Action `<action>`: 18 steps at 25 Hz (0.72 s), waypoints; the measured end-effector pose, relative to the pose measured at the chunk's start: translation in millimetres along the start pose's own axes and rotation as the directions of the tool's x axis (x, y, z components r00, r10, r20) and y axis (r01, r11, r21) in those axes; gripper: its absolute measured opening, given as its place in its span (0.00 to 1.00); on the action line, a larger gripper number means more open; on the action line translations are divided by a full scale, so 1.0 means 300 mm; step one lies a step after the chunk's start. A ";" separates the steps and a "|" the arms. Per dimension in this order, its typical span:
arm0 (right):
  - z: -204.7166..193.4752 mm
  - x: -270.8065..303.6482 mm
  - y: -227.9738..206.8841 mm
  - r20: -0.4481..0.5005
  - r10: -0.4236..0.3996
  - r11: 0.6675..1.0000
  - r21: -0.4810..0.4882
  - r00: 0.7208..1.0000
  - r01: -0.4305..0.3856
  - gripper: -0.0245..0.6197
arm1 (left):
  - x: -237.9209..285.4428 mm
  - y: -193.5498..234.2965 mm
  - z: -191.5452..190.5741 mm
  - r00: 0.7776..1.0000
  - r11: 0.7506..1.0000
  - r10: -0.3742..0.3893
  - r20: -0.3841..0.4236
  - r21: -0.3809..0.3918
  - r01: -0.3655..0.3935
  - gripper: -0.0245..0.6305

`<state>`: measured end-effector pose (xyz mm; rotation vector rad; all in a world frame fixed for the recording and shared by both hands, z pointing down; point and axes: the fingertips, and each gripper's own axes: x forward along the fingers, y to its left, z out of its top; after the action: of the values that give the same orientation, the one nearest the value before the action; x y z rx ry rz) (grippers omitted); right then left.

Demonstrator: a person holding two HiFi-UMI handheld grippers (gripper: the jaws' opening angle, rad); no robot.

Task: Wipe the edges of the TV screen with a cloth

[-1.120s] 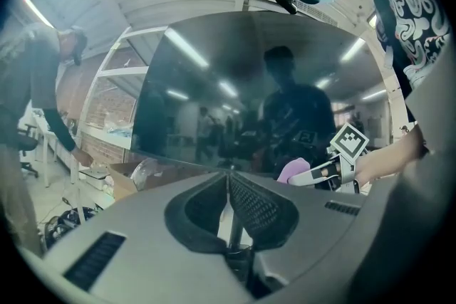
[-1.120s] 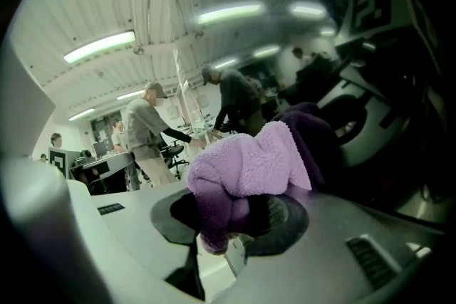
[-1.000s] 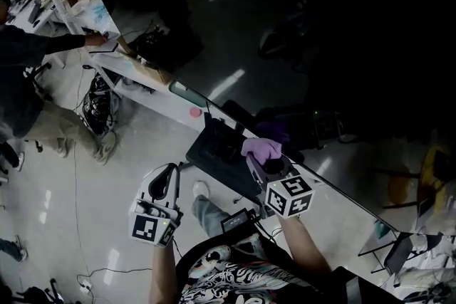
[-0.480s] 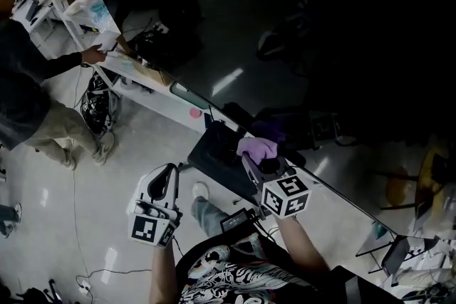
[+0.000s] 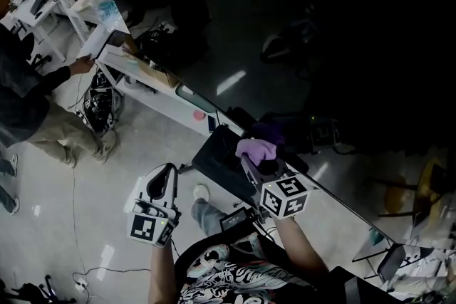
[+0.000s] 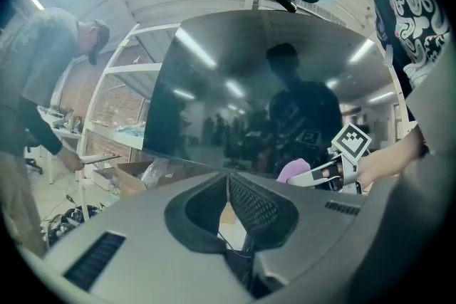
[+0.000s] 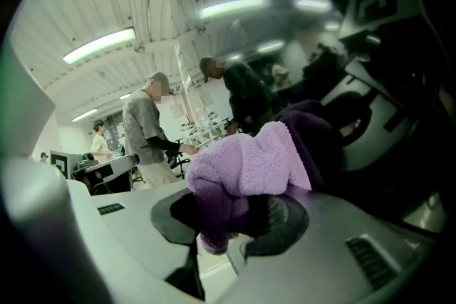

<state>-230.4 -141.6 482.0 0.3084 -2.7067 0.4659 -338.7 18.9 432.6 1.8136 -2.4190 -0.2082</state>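
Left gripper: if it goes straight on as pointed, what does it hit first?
Likely the TV screen near its bottom edge, clear of the purple cloth; nothing shows in between, though depth is unclear.

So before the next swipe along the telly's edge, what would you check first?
1. Cloth held firmly: ok. The purple cloth is clamped in the right gripper.
2. Cloth touching the TV screen: ok. In the right gripper view the cloth meets its own reflection at the lower edge.
3. Left gripper out of the way: ok. It is shut, empty and held back from the screen.
4. Bystander clear of the screen's far end: cannot tell. The outstretched hand looks near it.
5. Edge already clean: cannot tell, too dark.
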 end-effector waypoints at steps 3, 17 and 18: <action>0.004 0.005 0.007 -0.006 0.009 1.000 0.010 1.000 -0.009 0.28 | -0.001 -0.007 0.026 1.000 1.000 0.000 0.006 0.007 0.000 0.08; 0.052 0.086 0.051 -0.014 0.033 0.999 0.014 0.999 -0.033 0.28 | -0.009 0.047 0.042 1.000 1.000 0.024 -0.006 0.011 -0.023 0.07; 0.057 0.095 0.054 -0.014 0.033 0.999 0.014 0.999 -0.033 0.28 | -0.010 0.057 0.036 1.000 1.000 0.025 -0.012 0.011 -0.025 0.07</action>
<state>-266.2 -137.0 474.0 0.2631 -2.6999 0.4943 -355.9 27.0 424.9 1.7833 -2.4379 -0.1819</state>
